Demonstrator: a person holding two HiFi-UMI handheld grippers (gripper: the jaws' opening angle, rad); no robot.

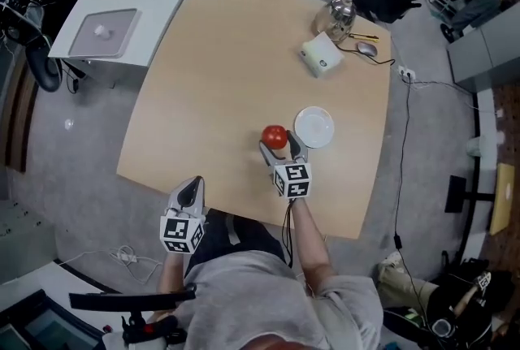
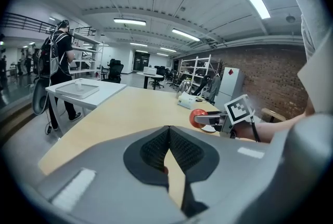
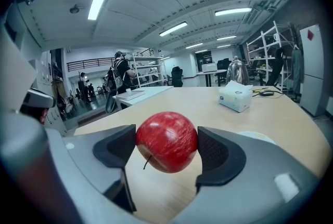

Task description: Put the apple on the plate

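Your right gripper (image 1: 279,147) clamps the apple (image 1: 275,136) just left of the plate (image 1: 314,127). Your left gripper (image 1: 192,192): jaws pressed together, empty, well left of the plate.

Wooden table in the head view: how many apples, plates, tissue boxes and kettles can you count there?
apple: 1, held in the right tool
plate: 1
tissue box: 1
kettle: 1
Total: 4
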